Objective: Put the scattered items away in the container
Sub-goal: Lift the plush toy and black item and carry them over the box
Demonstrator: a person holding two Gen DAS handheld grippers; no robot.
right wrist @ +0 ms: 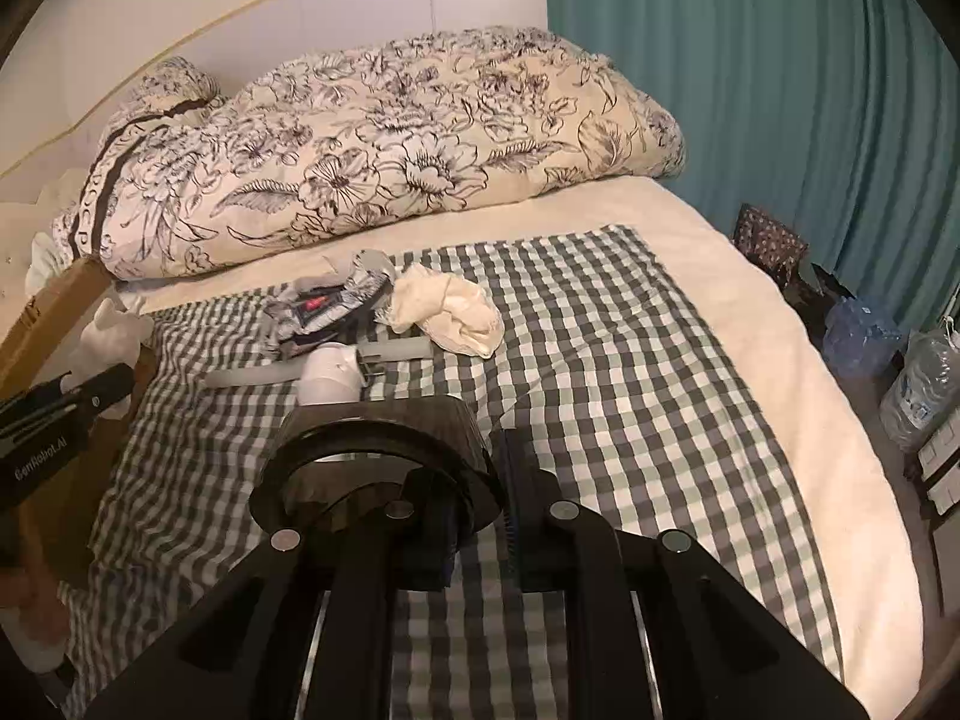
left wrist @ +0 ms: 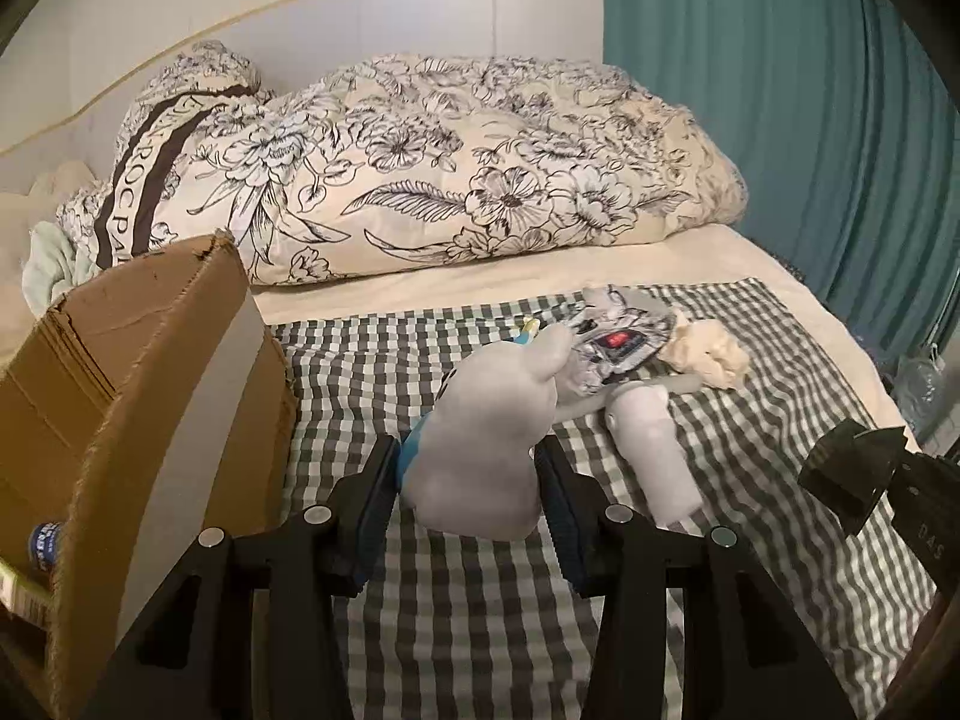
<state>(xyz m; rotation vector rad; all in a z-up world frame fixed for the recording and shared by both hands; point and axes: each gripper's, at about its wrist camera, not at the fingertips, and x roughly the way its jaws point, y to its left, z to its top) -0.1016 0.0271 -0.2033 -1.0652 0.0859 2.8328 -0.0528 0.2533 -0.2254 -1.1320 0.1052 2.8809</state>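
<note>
Left jaws: the left gripper (left wrist: 468,474) stands about half open, its pads pressed on the flanks of a grey plush toy (left wrist: 486,438) at lower centre of the left wrist view.
Right jaws: the right gripper (right wrist: 480,516) is nearly closed on the wall of a black round holder (right wrist: 378,468), lower centre of the right wrist view.
Handling, plush toy: soft and light by its look; it should squash under the pads, so a hold across the thick body seems safest.
Handling, black round holder: probably stiff and light; a rim pinch may let it swing.
Items left: a white cylinder (right wrist: 330,381), a crumpled printed wrapper (right wrist: 318,306) and a cream cloth (right wrist: 450,312) lie close together on the checked cloth (right wrist: 600,360), centre frame.
Container: the cardboard box (left wrist: 120,372) stands at left edge, just beside the toy.
Pose: both grippers point forward and downward over the bed.
</note>
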